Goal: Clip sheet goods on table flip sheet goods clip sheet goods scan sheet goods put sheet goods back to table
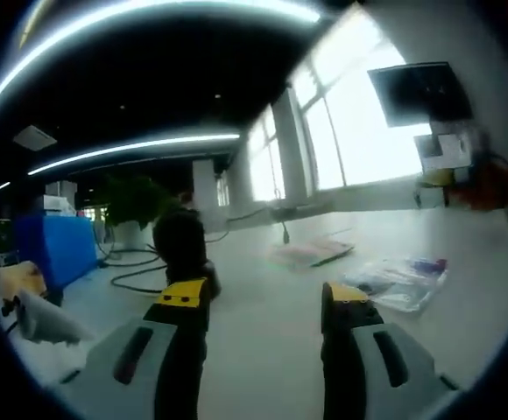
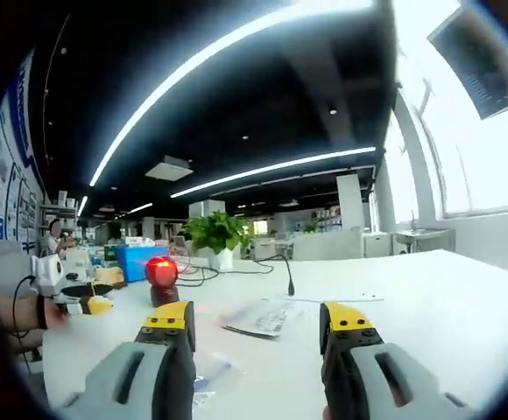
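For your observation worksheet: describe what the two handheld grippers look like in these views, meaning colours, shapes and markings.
Both look alike. The left gripper has two broad grey fingers, each with a dark oblong slot and a black inner side, capped by a yellow tip with a small black mark. The right gripper shows the same grey fingers, dark slots and yellow tips. No cables or sleeves are visible on them.

Glossy clear-plastic packets lie on the smooth, matt white table, beside a printed paper sheet.
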Demonstrator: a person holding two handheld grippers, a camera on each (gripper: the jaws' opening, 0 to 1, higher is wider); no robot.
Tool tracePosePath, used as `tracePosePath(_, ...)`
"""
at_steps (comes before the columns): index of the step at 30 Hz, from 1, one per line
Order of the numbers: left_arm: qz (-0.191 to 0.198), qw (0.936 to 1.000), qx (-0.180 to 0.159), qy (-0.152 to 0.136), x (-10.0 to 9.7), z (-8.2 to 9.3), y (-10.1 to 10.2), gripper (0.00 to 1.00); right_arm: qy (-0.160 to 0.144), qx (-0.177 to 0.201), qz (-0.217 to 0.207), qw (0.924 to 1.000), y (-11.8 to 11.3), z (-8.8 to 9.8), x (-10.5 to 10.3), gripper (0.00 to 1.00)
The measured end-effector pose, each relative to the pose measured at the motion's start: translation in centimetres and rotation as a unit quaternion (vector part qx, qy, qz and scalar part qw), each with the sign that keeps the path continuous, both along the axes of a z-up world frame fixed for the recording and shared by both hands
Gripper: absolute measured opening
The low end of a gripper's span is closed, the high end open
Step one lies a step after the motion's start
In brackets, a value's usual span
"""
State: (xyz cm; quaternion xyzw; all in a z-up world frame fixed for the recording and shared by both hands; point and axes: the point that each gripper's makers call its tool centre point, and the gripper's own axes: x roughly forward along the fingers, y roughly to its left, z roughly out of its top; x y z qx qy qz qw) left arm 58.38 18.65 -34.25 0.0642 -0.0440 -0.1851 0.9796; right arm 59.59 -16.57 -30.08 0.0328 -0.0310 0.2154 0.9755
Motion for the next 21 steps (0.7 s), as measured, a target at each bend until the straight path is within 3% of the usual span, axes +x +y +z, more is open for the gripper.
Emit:
tracePosePath(5, -0.006, 1.0, 0.0, -0.001, -0.2, 0.1, -0.4, 0.44, 0.001, 0.004, -0.007, 1.0, -1.0, -0.8, -0.7, 0.52)
tracePosePath(10, -0.004, 1.0, 0.003, -0.002, -0.4, 0.1, -0.5, 0.43, -0.003, -0.02, 0.007, 0.9998, -0.8, -1.0, -1.0, 0.53)
tracePosePath(16, -0.007, 0.9999, 0.005, -0.005, -0.6, 0.2, -0.7, 0.43, -0.026, -0.017, 0.012, 0.9994, -0.9, -1.1, -1.5, 0.53)
tracePosePath(21, -0.016, 0.9998, -0.008, -0.01, -0.9, 0.6, -0.8, 0.43, -0.032, -0.02, 0.016, 0.9991, -0.8, -3.1, -2.1, 0.56)
